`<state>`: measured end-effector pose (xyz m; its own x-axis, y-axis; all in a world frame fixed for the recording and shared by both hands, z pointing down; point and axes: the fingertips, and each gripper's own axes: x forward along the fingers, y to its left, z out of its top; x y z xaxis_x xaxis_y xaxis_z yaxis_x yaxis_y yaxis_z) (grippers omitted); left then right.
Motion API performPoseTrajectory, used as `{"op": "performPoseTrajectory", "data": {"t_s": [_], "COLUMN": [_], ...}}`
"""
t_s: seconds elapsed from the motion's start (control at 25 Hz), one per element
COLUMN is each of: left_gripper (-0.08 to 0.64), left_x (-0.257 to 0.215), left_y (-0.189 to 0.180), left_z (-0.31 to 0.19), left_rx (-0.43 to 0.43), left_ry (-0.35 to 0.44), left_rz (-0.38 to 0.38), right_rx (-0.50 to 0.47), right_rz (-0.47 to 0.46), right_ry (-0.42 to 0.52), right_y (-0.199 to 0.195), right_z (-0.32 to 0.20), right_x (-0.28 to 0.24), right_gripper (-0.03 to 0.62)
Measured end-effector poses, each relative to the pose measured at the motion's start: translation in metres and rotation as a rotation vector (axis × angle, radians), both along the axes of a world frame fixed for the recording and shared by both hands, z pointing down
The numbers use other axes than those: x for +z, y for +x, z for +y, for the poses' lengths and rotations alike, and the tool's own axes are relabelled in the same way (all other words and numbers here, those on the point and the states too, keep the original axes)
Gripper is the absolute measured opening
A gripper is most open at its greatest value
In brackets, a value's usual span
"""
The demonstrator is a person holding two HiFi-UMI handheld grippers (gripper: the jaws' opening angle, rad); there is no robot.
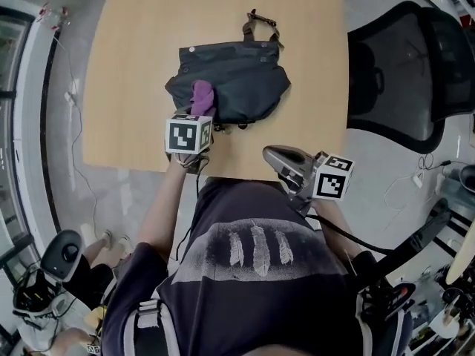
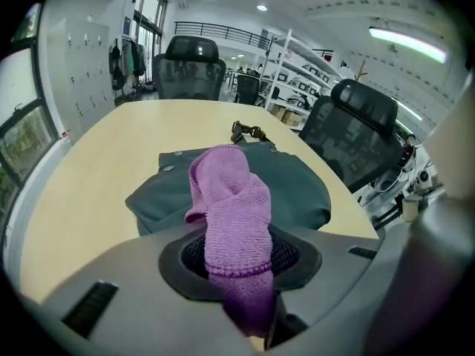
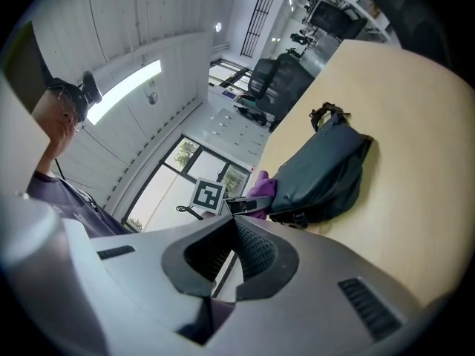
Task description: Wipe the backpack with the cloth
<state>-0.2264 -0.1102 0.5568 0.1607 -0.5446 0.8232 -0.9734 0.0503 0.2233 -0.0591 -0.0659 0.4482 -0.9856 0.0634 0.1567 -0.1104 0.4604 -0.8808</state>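
A dark grey backpack point(image 1: 236, 78) lies flat on the light wooden table point(image 1: 126, 65), straps toward the far side. My left gripper point(image 1: 199, 116) is shut on a purple cloth point(image 1: 202, 97), which rests on the backpack's near left part. In the left gripper view the cloth point(image 2: 231, 221) sticks up between the jaws, with the backpack point(image 2: 297, 191) behind it. My right gripper point(image 1: 276, 156) hangs at the table's near edge, apart from the backpack, shut with nothing in it. The right gripper view shows the backpack point(image 3: 326, 170) and the cloth point(image 3: 260, 188) from the side.
A black office chair point(image 1: 404, 73) stands at the table's right side. More chairs point(image 2: 187, 65) stand at the far end. The person's torso fills the lower middle of the head view. Bags and cables lie on the floor at both sides.
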Motion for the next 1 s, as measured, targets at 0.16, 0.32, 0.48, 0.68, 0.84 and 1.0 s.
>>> {"op": "performPoseTrajectory", "data": {"t_s": [0.16, 0.32, 0.48, 0.68, 0.84, 1.0], "left_gripper": [0.129, 0.129, 0.129, 0.126, 0.126, 0.126], "left_x": [-0.001, -0.001, -0.004, -0.004, -0.003, -0.007], "left_y": [0.024, 0.051, 0.076, 0.095, 0.106, 0.127], "left_z": [-0.010, -0.021, -0.030, -0.036, -0.041, -0.048], "left_rx": [0.038, 0.123, 0.183, 0.238, 0.261, 0.325], "left_ry": [-0.013, -0.033, -0.033, -0.039, -0.042, -0.021], "left_rz": [-0.006, -0.070, -0.070, -0.095, -0.111, -0.127], "right_rx": [0.043, 0.095, 0.133, 0.161, 0.148, 0.124], "right_rz": [-0.014, -0.025, -0.029, -0.024, -0.025, -0.023], "right_ry": [-0.020, -0.029, -0.026, -0.025, -0.019, -0.010], "right_y": [0.023, 0.041, 0.058, 0.070, 0.071, 0.068], "right_z": [-0.007, -0.009, -0.010, -0.013, -0.016, -0.016], "right_x": [0.004, 0.005, 0.006, 0.005, 0.004, 0.005], "right_gripper": [0.003, 0.003, 0.003, 0.003, 0.003, 0.003]}}
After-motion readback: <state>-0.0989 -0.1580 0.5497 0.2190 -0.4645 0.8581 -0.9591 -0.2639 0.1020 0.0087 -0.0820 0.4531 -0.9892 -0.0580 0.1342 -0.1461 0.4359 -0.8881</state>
